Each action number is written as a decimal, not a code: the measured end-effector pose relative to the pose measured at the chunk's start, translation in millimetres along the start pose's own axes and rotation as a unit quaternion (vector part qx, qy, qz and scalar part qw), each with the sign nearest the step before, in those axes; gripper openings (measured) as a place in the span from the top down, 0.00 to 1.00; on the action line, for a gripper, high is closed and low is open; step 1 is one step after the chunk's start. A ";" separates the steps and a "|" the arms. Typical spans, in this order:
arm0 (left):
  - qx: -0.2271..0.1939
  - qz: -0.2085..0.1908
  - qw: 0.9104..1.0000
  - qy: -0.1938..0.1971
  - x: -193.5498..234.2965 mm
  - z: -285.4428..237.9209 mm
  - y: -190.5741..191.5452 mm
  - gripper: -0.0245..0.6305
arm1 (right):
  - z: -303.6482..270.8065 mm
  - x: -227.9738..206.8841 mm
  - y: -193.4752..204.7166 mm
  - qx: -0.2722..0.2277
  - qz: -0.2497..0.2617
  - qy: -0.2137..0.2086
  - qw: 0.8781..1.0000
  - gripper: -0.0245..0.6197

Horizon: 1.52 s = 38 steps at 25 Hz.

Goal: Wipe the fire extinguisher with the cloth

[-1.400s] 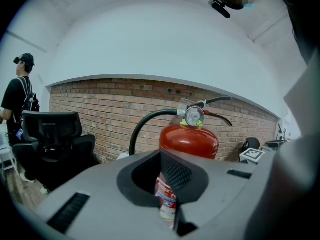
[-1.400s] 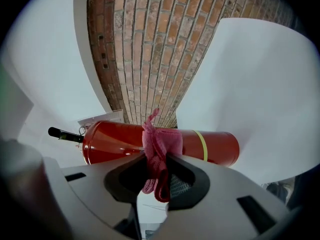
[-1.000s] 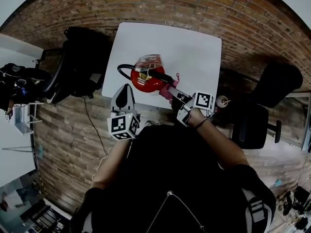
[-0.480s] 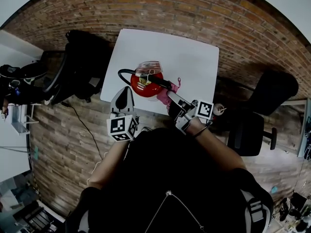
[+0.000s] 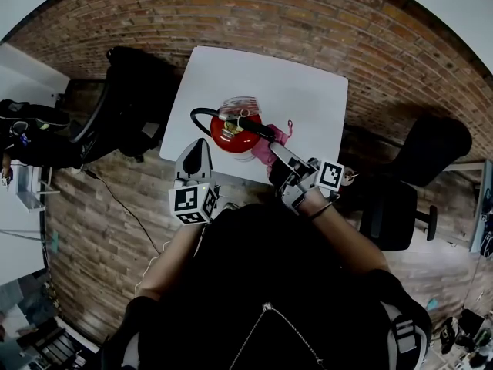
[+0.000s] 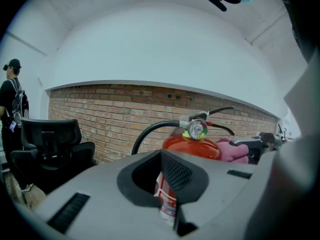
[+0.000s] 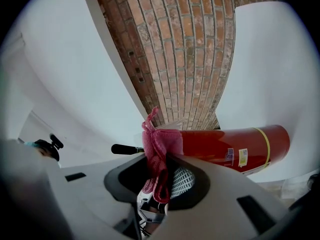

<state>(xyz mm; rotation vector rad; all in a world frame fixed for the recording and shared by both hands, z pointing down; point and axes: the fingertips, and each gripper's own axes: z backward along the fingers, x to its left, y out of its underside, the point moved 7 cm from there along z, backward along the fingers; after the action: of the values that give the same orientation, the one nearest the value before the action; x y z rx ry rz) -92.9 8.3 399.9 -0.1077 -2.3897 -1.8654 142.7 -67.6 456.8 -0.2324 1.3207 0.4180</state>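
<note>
A red fire extinguisher [image 5: 235, 132] with a black hose stands upright on the white table [image 5: 300, 91], near its front edge. In the left gripper view the extinguisher [image 6: 192, 146] shows its gauge and lever just beyond the jaws. My right gripper [image 5: 282, 159] is shut on a pink cloth [image 5: 269, 146], which rests against the extinguisher's right side. In the right gripper view the cloth [image 7: 161, 143] bunches up between the jaws, pressed to the red cylinder [image 7: 230, 143]. My left gripper [image 5: 196, 154] hovers at the table's front left, shut and holding nothing, a little apart from the extinguisher.
A black office chair [image 5: 131, 102] stands left of the table and another chair [image 5: 431, 149] to its right. The floor has a brick pattern. A person [image 6: 12, 101] stands far left in the left gripper view.
My right gripper has shifted slightly with the cloth along the extinguisher's right side. The left gripper and the extinguisher have hardly moved.
</note>
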 end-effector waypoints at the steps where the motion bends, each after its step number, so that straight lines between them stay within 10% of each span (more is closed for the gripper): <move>1: 0.000 0.000 1.000 0.000 0.6 0.7 0.0 0.92 | -0.2 1.4 0.0 -0.002 -0.001 -0.005 1.000 0.80; 15: 0.014 -0.005 1.000 0.004 11.0 11.8 7.6 0.92 | 21.6 -8.2 -4.2 -0.057 0.011 -0.032 0.998 0.80; 38: 0.074 -0.036 0.995 0.052 44.7 39.1 52.0 0.92 | 88.0 -255.7 80.1 -0.127 -0.023 0.236 0.963 0.80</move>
<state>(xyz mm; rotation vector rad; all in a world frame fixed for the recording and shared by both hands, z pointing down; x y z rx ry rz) -132.4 58.4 446.3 0.0849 -2.4807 -1.6692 138.7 -2.2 731.0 -0.6060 1.7237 0.5133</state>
